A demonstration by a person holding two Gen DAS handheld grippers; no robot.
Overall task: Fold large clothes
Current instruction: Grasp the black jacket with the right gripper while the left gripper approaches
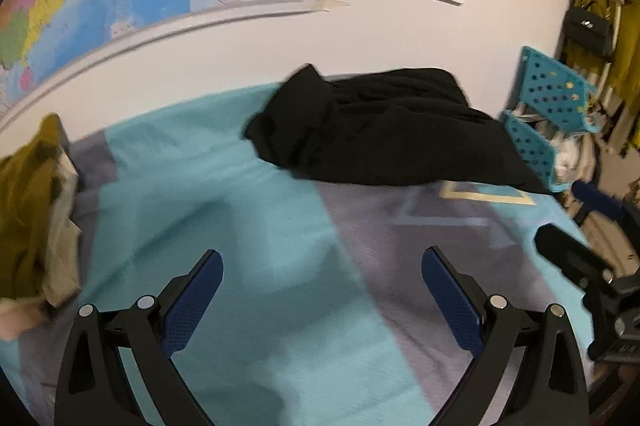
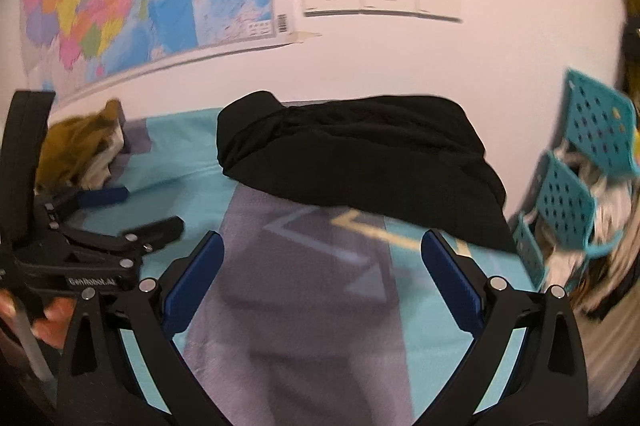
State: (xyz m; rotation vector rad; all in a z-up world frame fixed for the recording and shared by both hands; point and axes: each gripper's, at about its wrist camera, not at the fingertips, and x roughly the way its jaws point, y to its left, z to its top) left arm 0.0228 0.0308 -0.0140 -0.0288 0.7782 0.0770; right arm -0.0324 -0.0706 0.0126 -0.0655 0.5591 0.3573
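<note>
Black garment (image 1: pixel 384 130) lies crumpled, shape unclear; left gripper (image 1: pixel 322 290) and right gripper (image 2: pixel 322 274) gape empty.

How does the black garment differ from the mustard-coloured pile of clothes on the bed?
The black garment is one dark piece lying by the wall near the teal baskets; the mustard pile mixes yellow-brown and pale cloth at the bed's opposite end. The black garment spreads wider and flatter; the mustard pile is bunched. Both lie crumpled and unfolded, untouched by either gripper.

Left gripper (image 1: pixel 322 266) jaws spread over the bedsheet (image 1: pixel 248 210), black garment (image 1: pixel 384 134) beyond.
</note>
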